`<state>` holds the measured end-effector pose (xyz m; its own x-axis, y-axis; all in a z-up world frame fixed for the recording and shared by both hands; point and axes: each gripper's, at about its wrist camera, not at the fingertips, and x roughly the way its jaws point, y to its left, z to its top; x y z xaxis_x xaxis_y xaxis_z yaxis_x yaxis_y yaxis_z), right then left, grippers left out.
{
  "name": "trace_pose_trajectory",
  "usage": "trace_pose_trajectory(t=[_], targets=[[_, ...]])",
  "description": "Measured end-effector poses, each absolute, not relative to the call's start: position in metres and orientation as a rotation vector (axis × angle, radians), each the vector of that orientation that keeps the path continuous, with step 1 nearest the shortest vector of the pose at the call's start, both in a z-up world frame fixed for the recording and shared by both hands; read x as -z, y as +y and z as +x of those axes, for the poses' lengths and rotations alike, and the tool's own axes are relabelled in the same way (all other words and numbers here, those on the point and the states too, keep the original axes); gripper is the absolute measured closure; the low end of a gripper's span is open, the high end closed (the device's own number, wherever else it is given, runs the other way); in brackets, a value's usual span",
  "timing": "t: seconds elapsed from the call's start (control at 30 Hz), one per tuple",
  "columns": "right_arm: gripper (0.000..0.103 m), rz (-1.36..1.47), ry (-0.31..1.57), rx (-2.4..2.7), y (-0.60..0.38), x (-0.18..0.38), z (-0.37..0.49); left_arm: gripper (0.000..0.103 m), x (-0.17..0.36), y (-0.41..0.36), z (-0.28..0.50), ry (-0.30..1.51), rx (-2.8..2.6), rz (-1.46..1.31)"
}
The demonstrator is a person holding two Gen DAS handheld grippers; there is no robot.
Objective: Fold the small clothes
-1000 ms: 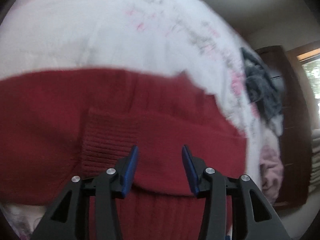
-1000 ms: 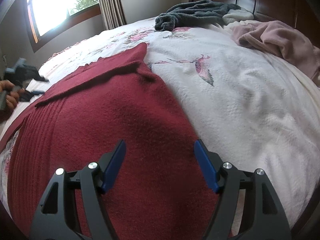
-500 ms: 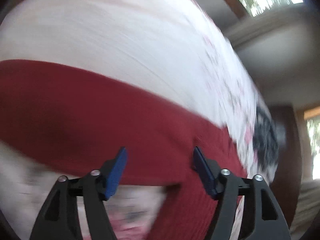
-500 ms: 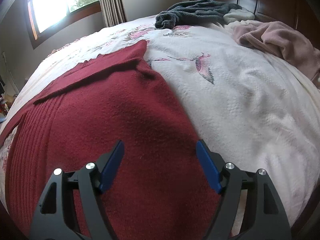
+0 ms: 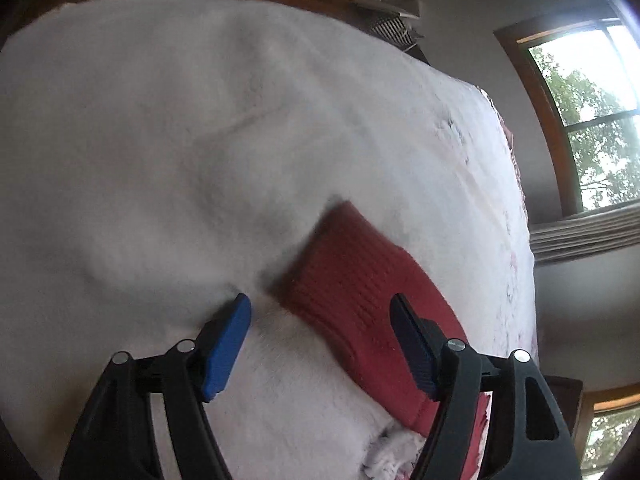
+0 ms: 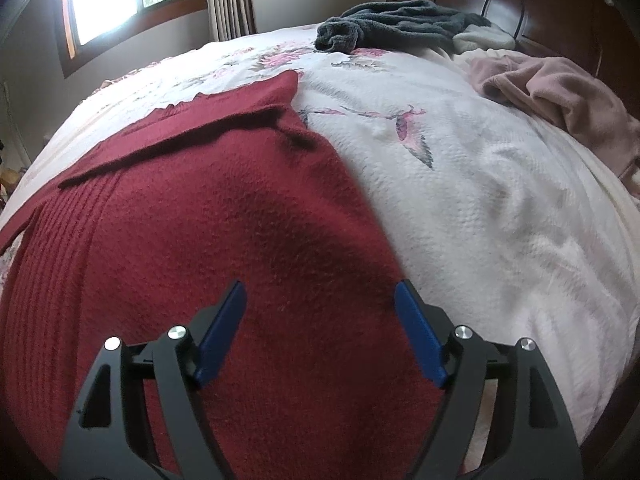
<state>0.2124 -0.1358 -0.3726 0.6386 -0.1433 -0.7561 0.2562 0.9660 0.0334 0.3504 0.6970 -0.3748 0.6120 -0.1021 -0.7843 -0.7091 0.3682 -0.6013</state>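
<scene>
A: How do the tools stand?

B: The right tool (image 6: 320, 320) is spread wide and empty, hovering over the red sweater (image 6: 224, 240). The left tool (image 5: 320, 334) is spread too, pinching nothing, with a ribbed sleeve end (image 5: 352, 280) just ahead, toward one o'clock.

A: And the folding?

B: Barely begun, I'd say. The sweater lies mostly flat on the bed (image 6: 500, 200), one sleeve crossing its top. A grey garment (image 6: 400, 24) and a pink garment (image 6: 560, 96) wait unfolded at twelve and two o'clock.
</scene>
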Motion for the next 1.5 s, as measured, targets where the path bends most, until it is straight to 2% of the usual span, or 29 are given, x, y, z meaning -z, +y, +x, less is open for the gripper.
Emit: trace_pose_trajectory(t=[0.1,0.2,0.27,0.3,0.37,0.43,0.6,0.73,0.87,1.03,1.27,1.5], targets=[[0.026,0.129,0.857,0.232,-0.134,0.374,0.214,0.026,0.377,0.700,0.360,0.852,-0.451,-1.121],[0.025,0.127,0.859,0.232,-0.134,0.374,0.215,0.028,0.376,0.697,0.373,0.857,-0.449,-1.106],[0.025,0.128,0.861,0.232,-0.134,0.374,0.215,0.053,0.375,0.698,0.380,0.874,-0.432,-1.090],[0.025,0.128,0.861,0.231,-0.134,0.374,0.214,0.071,0.375,0.700,0.383,0.887,-0.418,-1.094],[0.025,0.129,0.860,0.230,-0.134,0.374,0.215,0.073,0.372,0.699,0.383,0.906,-0.395,-1.096],[0.025,0.134,0.860,0.230,-0.135,0.374,0.214,0.080,0.363,0.695,0.383,0.902,-0.392,-1.070],[0.025,0.145,0.866,0.221,-0.137,0.373,0.216,0.084,0.311,0.676,0.391,0.807,-0.325,-1.052],[0.025,0.154,0.860,0.213,-0.138,0.366,0.212,0.085,0.238,0.636,0.413,0.724,-0.192,-0.966],[0.025,0.234,0.868,0.188,-0.142,0.353,0.198,0.085,0.165,0.570,0.447,0.672,-0.029,-0.839],[0.025,0.284,0.858,0.143,-0.140,0.335,0.170,0.085,0.117,0.476,0.494,0.676,0.140,-0.709],[0.024,0.331,0.846,0.127,-0.146,0.324,0.152,0.085,0.119,0.322,0.552,0.761,0.313,-0.552],[0.024,0.364,0.847,0.136,-0.160,0.325,0.159,0.085,0.192,0.201,0.577,0.924,0.413,-0.436]])
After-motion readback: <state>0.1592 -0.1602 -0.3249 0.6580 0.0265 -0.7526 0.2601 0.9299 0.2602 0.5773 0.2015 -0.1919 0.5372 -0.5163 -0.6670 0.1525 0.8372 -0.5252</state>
